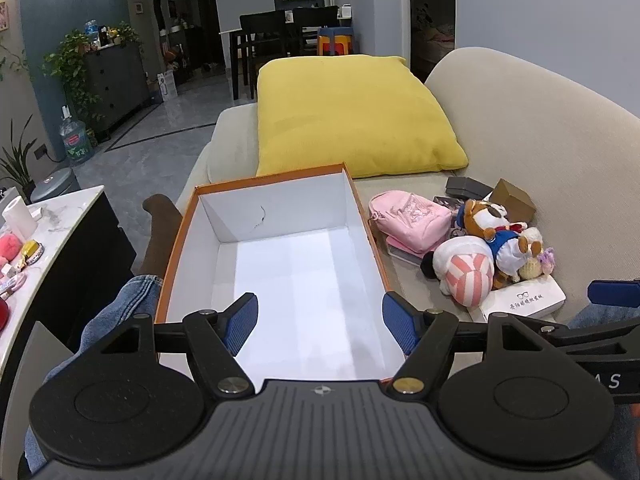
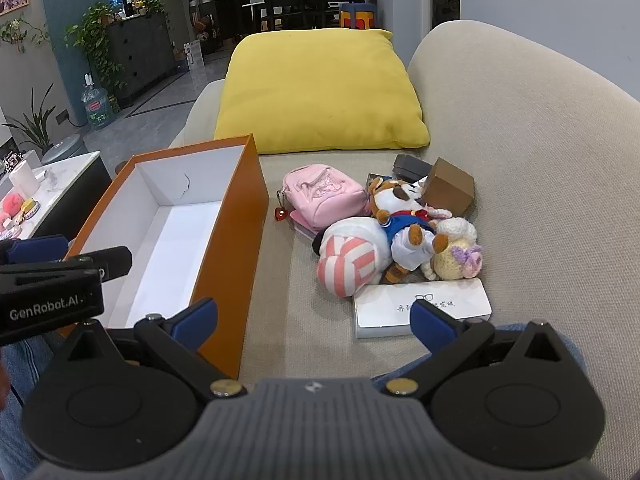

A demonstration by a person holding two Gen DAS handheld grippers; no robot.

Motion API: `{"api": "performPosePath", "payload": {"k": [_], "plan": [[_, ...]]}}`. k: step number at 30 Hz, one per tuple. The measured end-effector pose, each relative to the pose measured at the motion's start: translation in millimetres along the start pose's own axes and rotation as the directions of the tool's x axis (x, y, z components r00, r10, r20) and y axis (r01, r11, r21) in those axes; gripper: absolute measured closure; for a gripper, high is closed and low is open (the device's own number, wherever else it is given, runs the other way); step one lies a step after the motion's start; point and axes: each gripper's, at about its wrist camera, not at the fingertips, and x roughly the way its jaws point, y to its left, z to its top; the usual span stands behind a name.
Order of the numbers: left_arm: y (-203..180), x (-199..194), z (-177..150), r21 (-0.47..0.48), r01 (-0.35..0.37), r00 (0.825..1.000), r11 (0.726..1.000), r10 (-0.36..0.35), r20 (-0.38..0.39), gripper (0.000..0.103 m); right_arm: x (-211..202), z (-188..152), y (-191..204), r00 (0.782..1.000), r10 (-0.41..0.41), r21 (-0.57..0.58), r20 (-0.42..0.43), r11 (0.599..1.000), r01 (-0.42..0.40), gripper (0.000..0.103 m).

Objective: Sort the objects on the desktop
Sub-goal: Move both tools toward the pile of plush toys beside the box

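My left claw (image 1: pixel 320 322) hangs spread wide over an orange box (image 1: pixel 256 184) (white inside). My right claw (image 2: pixel 314 320), equally wide, faces piled plush toys (image 2: pixel 384 236).

Beige fabric sofa (image 2: pixel 500 152) carries a big yellow cushion (image 2: pixel 320 88) at its far edge. Beyond, glossy grey tiled floor (image 1: pixel 160 128), dark dining chairs (image 1: pixel 288 36).

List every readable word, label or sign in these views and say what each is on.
"GenRobot.AI": on the left gripper body, seen from the right wrist.
"AS": letters on the right gripper body, rest cut off.
White box: glasses icon, Chinese characters too blurred.
Water jug label: unreadable.
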Motion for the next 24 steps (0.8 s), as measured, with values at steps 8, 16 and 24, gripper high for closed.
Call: {"api": "performPosePath", "payload": {"k": [8, 16, 24], "plan": [[0.9, -0.1, -1.1, 0.003, -0.011, 1.000, 1.000, 0.011, -0.004, 0.021, 2.8, 0.3, 1.5, 1.000, 0.006, -0.010, -0.004, 1.000, -0.006, 0.001], [3.4, 0.4, -2.0, 0.003, -0.018, 1.000, 1.000, 0.018, -0.012, 0.021, 3.8, -0.4, 2.9, 1.000, 0.008, -0.016, -0.005, 1.000, -0.008, 0.001], [1.9, 2.5, -1.1, 0.007, -0.031, 0.999, 1.000, 0.031, -0.032, 0.021, 3.6, -0.2, 3.2, 1.000, 0.011, -0.015, -0.002, 1.000, -0.011, 0.001]]}}
